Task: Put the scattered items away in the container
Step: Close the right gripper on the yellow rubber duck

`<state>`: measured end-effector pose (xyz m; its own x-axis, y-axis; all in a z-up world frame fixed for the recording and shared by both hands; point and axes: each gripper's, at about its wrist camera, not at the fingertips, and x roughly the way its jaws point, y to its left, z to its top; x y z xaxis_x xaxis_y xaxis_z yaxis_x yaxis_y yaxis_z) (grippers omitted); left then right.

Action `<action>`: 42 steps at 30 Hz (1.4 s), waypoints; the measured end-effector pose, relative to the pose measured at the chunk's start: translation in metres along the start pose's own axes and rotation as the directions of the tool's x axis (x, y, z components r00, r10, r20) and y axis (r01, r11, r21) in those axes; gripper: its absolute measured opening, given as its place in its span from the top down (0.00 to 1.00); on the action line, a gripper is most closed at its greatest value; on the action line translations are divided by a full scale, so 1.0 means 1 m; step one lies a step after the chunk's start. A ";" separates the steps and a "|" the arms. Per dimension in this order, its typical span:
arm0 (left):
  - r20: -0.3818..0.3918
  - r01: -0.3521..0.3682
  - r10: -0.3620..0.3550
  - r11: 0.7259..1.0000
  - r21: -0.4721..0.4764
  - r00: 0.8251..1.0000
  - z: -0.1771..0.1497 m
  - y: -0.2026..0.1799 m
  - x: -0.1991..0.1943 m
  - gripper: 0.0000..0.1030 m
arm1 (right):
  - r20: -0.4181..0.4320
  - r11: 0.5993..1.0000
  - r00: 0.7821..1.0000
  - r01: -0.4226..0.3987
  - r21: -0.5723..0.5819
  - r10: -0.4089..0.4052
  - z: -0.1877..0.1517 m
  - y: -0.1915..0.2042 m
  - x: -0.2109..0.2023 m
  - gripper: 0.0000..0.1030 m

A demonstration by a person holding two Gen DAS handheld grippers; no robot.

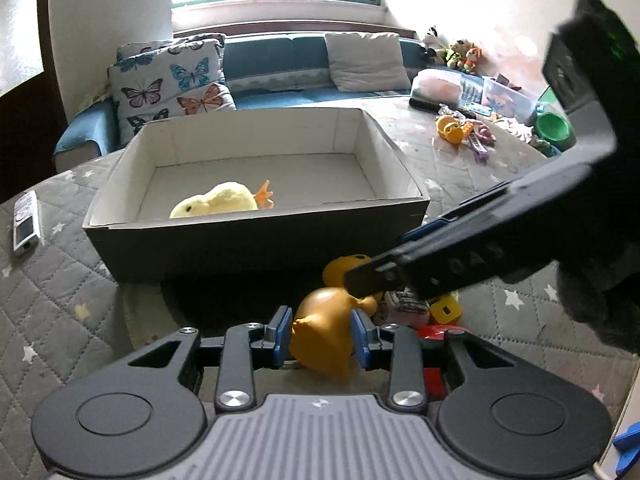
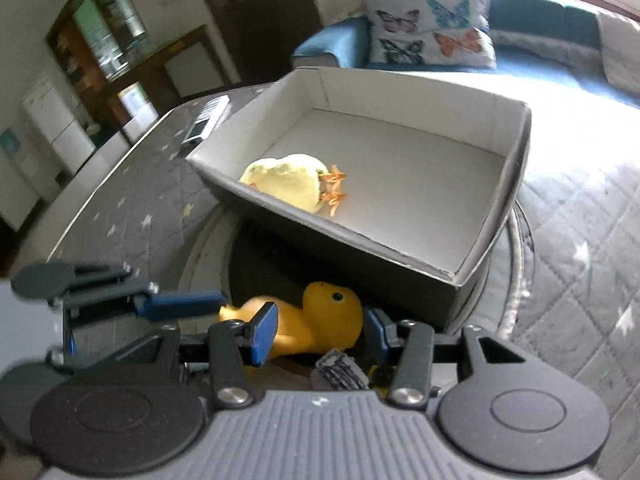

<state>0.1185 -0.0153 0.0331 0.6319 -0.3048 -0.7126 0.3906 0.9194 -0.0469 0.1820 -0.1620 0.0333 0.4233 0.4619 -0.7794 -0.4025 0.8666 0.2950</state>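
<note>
An orange-yellow rubber duck lies on its side on the quilted table, just in front of the dark cardboard box. My left gripper has its blue pads pressed on both sides of the duck's body. My right gripper comes in from the right, and its spread jaws straddle the duck's head with a gap on the left side. In the left wrist view its dark fingers cross the duck's neck. A pale yellow plush chick lies inside the box at the near left.
Small toys sit right of the duck: a yellow block, a red piece and a grey-white toy. A remote lies left of the box. More toys and bins clutter the far right. A blue sofa stands behind.
</note>
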 end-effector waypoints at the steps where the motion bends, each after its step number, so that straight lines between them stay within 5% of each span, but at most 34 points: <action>1: 0.002 0.003 -0.003 1.000 -0.002 1.000 0.000 0.001 0.001 0.65 | -0.002 1.000 1.000 0.001 0.021 -0.001 0.001 -0.001 0.002 0.53; 8: 0.013 0.028 -0.027 0.999 -0.030 1.000 0.001 0.008 -0.001 0.65 | 0.001 0.988 1.000 -0.016 0.156 0.017 0.009 -0.010 0.011 0.53; 24: -0.018 0.054 -0.053 0.998 0.016 0.998 0.002 0.009 0.013 0.53 | -0.044 0.970 0.999 0.018 0.244 -0.008 0.010 -0.014 0.034 0.50; 32: -0.015 0.072 -0.072 0.997 -0.025 0.997 -0.001 0.011 0.017 0.52 | -0.053 0.960 0.999 0.012 0.280 0.003 0.009 -0.016 0.035 0.49; 37: -0.107 0.075 -0.081 0.996 -0.054 0.991 -0.009 0.010 0.036 0.54 | -0.062 0.958 0.998 0.003 0.287 0.016 0.008 -0.011 0.041 0.49; 42: -0.080 0.086 -0.095 0.990 -0.110 0.992 -0.011 0.014 0.032 0.56 | -0.055 0.955 0.998 -0.004 0.295 0.022 0.006 -0.011 0.043 0.53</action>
<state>0.1368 -0.0095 0.0016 0.5367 -0.3701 -0.7583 0.3676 0.9115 -0.1846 0.2096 -0.1502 -0.0003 0.3692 0.4695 -0.8020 -0.1467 0.8816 0.4486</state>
